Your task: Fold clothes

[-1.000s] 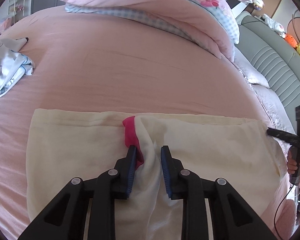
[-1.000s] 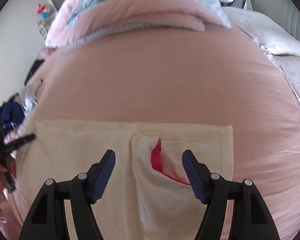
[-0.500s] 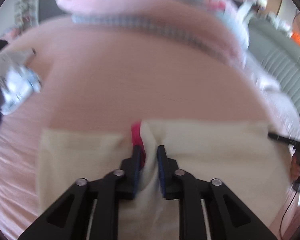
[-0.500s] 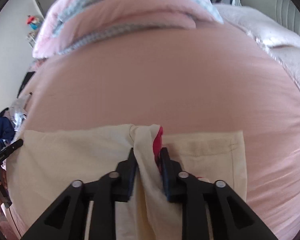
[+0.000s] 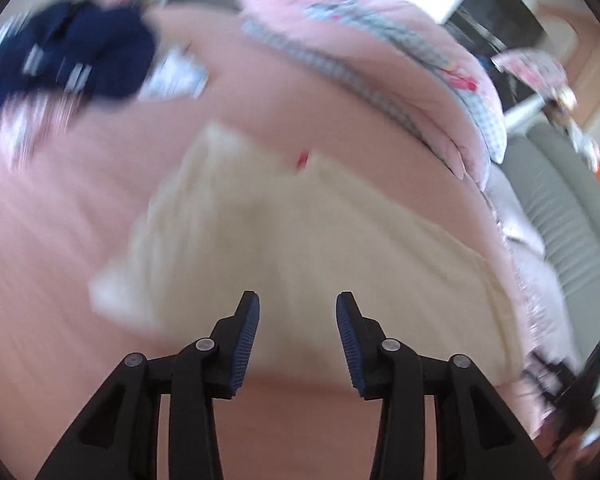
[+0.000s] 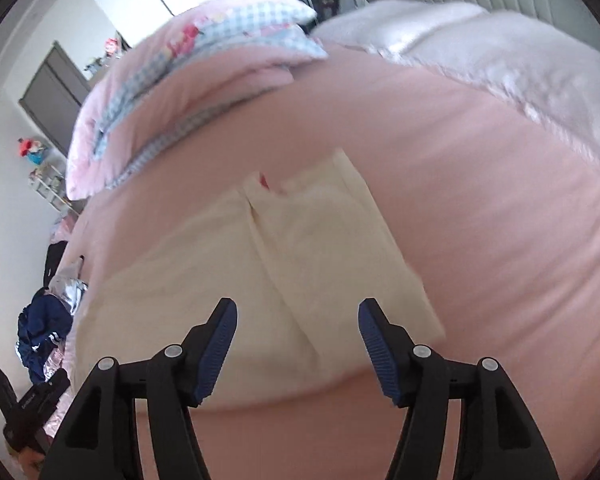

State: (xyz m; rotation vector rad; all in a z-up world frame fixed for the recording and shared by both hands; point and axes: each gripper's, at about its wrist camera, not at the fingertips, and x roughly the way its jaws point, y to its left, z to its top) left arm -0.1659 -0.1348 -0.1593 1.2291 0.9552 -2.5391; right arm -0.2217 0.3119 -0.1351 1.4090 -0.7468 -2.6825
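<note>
A cream garment (image 5: 300, 240) lies folded flat on the pink bed sheet (image 5: 52, 280), with a bit of red lining (image 5: 302, 158) showing at its far edge. My left gripper (image 5: 297, 304) hovers over its near edge, jaws opening, nothing between the blue pads. The right wrist view shows the same cream garment (image 6: 280, 260) with the red lining (image 6: 266, 180). There my right gripper (image 6: 298, 312) also hangs over the near edge, jaws opening and empty. The left gripper (image 6: 20, 404) shows at the lower left of that view.
A folded pink and blue-checked quilt (image 5: 380, 52) lies beyond the garment. A heap of navy clothes (image 5: 68, 60) sits at the far left of the bed. Pale pillows (image 6: 500, 60) and a grey padded headboard (image 5: 572, 200) line the right side.
Half a second ago both grippers pinched the cream fabric near the red lining. Both have since let go and drawn back to the near edge, rolling as they went; the garment lies flat.
</note>
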